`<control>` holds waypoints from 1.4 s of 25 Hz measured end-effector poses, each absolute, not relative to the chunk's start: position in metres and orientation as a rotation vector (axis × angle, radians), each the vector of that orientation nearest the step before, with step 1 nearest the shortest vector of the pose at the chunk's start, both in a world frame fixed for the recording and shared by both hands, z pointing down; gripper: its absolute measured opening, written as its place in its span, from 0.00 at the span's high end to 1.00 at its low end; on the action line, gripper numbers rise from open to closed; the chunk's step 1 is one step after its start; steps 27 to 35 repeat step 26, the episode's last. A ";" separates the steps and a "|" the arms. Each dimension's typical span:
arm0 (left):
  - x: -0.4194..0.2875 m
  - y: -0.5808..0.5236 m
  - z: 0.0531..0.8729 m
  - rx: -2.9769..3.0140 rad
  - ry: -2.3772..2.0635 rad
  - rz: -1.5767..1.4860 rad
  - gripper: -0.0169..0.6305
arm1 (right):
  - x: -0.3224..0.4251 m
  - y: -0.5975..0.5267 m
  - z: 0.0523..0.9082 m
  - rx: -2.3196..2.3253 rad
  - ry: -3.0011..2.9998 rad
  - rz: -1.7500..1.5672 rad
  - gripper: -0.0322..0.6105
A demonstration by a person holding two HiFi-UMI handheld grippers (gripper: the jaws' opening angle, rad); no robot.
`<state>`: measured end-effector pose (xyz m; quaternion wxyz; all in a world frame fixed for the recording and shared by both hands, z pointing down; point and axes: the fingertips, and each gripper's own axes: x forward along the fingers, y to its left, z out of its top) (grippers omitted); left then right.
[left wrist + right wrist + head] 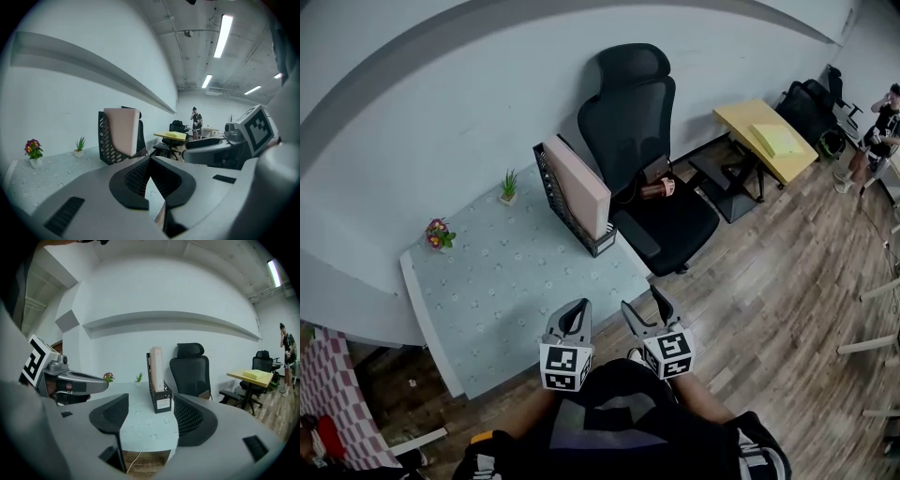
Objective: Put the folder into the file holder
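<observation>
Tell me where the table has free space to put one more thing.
The middle and near part of the table is bare, between the flower pot at left and the file holder at right. Only the far side is occupied: the holder with its folder, and the green plant near it.

I find no legible text, brand, number or sign in any view. The file holder [164, 394] carries a small white label [162, 404] on its front end, seen in the right gripper view. Its print is too small to read. The marker cube [562, 367] on the left gripper [576, 314] and its counterpart [673, 354] on the right gripper [644, 311] bear black-and-white square patterns only. I can make out no letters or digits on them.
</observation>
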<state>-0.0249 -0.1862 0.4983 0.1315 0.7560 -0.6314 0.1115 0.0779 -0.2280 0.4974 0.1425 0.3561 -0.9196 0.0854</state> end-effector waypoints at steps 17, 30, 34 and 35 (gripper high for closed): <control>-0.003 -0.180 0.499 2.191 -1.836 0.343 0.96 | 0.098 -0.223 0.505 1.028 -2.623 0.293 0.49; -0.002 -0.178 0.495 2.198 -1.839 0.340 0.96 | 0.099 -0.218 0.501 1.027 -2.625 0.290 0.49; -0.002 -0.178 0.495 2.198 -1.839 0.340 0.96 | 0.099 -0.218 0.501 1.027 -2.625 0.290 0.49; -0.002 -0.178 0.495 2.198 -1.839 0.340 0.96 | 0.099 -0.218 0.501 1.027 -2.625 0.290 0.49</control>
